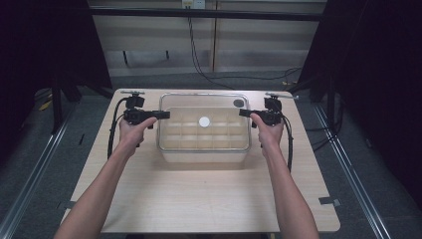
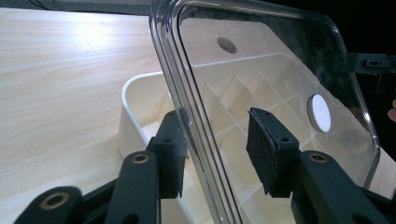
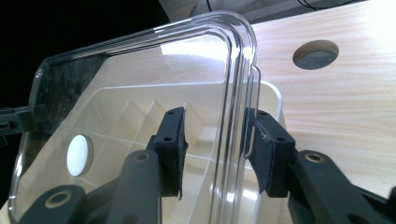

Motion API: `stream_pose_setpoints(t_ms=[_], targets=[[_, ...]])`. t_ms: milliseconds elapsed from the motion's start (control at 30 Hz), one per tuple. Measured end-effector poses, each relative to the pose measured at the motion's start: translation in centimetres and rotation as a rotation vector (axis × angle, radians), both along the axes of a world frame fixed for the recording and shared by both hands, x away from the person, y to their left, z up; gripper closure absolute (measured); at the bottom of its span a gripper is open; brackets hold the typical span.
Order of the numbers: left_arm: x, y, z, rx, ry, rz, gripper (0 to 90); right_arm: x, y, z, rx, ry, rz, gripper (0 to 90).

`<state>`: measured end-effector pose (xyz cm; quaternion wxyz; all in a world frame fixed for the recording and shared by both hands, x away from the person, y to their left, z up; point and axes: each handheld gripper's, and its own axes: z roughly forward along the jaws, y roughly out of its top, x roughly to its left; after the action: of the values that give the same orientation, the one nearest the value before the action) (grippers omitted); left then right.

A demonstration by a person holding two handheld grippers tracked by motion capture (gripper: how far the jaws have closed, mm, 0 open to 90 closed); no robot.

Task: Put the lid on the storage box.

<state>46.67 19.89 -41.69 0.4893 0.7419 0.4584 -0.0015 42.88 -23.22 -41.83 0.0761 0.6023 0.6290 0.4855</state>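
Clear plastic lid (image 1: 204,102) held level just above cream divided box (image 1: 204,149) near the middle of wooden table (image 1: 199,199), one short edge at each gripper. Left gripper (image 1: 163,114) set across the lid's left rim; in the left gripper view, rim (image 2: 187,116) between the two pads (image 2: 266,149), jaws apart, neither pad seen to press on the plastic. Right gripper (image 1: 245,112) likewise astride the opposite rim; in the right gripper view, rim (image 3: 236,121) between pads (image 3: 266,154), a gap visible on the inner side, contact on the outer side not clear. Judged light, thin-walled and fairly stiff, though likely to flex or twist if lifted by one end alone; glossy surface probably slippery against the pads. Best taken at the raised rim at the middle of each short side, both ends together and kept level, with moderate squeeze to avoid cracking the edge. White round disc (image 1: 204,121) at the lid's centre, function not discernible. Box below with rows of open compartments (image 2: 233,98), apparently rigid; lid to be aligned corner to corner with box wall (image 3: 273,95) for seating. Round hole (image 3: 316,53) in the tabletop beyond the box.
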Motion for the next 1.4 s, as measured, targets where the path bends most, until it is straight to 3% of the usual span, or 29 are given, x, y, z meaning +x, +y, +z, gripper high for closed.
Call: stream_pose_setpoints(t_ms=[200, 333, 433, 567, 633, 833, 1133, 1233, 1400], targets=[[0.4, 0.0, -0.7, 0.002, 0.02, 0.004, 56.7, 0.4, 0.2, -0.7, -0.018, 0.022, -0.005, 56.7], [0.7, 0.1, -1.4, 0.061, 0.027, 0.016, 57.2, 0.9, 0.4, -1.3, -0.049, 0.053, -0.006, 54.6], [0.8, 0.1, -2.0, 0.057, 0.034, 0.02, 57.1, 1.0, 0.3, -1.7, -0.049, 0.069, -0.008, 54.4], [0.8, 0.2, -2.4, 0.051, 0.047, 0.024, 57.1, 1.1, 0.5, -1.8, -0.078, 0.081, -0.013, 53.2], [0.9, 0.0, -2.5, 0.051, 0.059, 0.031, 56.9, 1.1, 0.8, -1.9, -0.117, 0.088, -0.019, 51.6], [1.1, 0.0, -3.1, 0.03, 0.073, 0.042, 56.6, 1.2, 1.0, -2.3, -0.14, 0.108, -0.026, 50.5], [1.2, -0.2, -3.1, 0.055, 0.079, 0.038, 55.7, 1.3, 1.0, -2.4, -0.148, 0.114, -0.029, 49.9], [1.1, -0.4, -3.1, 0.073, 0.077, 0.041, 54.0, 1.2, 1.3, -2.3, -0.201, 0.083, -0.025, 48.2], [0.9, -0.5, -3.1, 0.071, 0.07, 0.04, 52.5, 1.0, 1.3, -2.3, -0.191, 0.08, -0.035, 47.9]])
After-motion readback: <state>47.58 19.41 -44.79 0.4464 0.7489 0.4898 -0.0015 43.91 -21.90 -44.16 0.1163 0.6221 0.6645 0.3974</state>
